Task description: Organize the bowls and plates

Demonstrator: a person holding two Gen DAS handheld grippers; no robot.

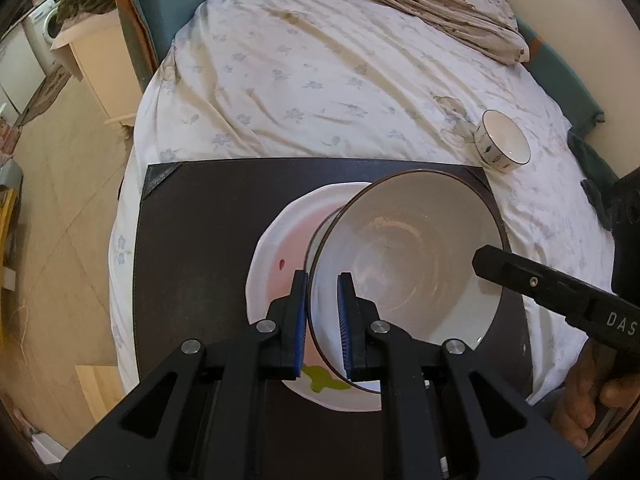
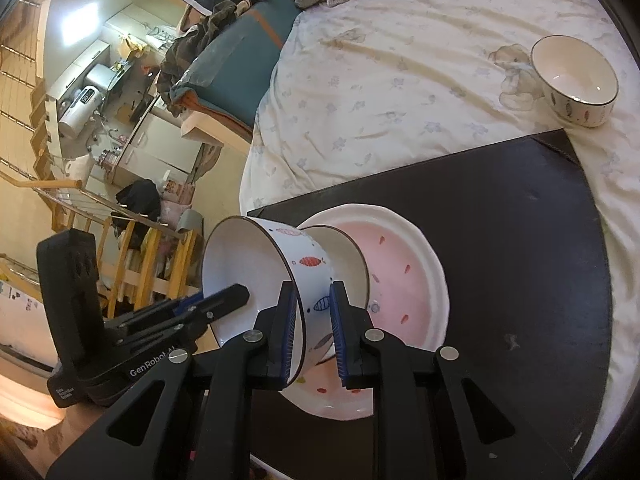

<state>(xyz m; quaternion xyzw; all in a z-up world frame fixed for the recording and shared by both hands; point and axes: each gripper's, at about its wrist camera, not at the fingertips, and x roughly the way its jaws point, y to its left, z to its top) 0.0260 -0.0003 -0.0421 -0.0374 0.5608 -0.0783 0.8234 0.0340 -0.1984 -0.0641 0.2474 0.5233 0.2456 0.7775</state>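
Note:
A large white bowl [image 1: 404, 248] with a dark rim and fish drawings [image 2: 308, 264] hangs tilted over a pink plate [image 1: 276, 248] [image 2: 408, 280] with a white wavy edge. My left gripper [image 1: 322, 276] [image 2: 240, 294] is shut on the bowl's near rim. On the opposite rim my right gripper [image 2: 314, 286] [image 1: 486, 260] is also shut. A second bowl's rim [image 2: 356, 256] [image 1: 320, 232] shows just under the held bowl, on the plate. The plate lies on a dark mat [image 1: 192, 240] [image 2: 500, 220]. A small patterned bowl [image 1: 504, 140] [image 2: 576, 76] stands upright on the bed beyond the mat's far right corner.
The mat rests on a bed with a floral sheet [image 1: 320, 80] and a crumpled quilt [image 1: 440, 4] at its head. A cream nightstand [image 1: 100, 64] stands to the left. A person's hand [image 1: 584, 400] holds the right gripper. Floor and clutter [image 2: 132, 200] lie left of the bed.

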